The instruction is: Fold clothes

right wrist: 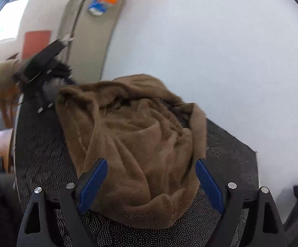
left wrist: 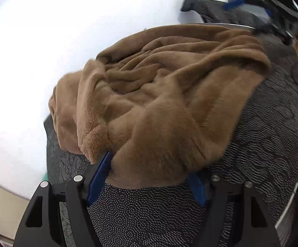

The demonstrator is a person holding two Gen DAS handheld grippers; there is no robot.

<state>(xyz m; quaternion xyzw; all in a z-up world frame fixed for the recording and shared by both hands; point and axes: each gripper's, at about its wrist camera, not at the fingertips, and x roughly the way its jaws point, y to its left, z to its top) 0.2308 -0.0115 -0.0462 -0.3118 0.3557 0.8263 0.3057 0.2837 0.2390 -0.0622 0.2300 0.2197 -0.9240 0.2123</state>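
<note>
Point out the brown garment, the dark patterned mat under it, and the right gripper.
brown garment (right wrist: pixel 140 144), right wrist view, on its crumpled middle.
dark patterned mat (left wrist: pixel 252 144), left wrist view, on a bare patch beside the garment.
right gripper (right wrist: pixel 152 168), right wrist view, midway between its blue fingertips.

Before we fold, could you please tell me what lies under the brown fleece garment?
The brown fleece garment lies crumpled on a dark patterned mat. Anything beneath its folds is covered.
</note>
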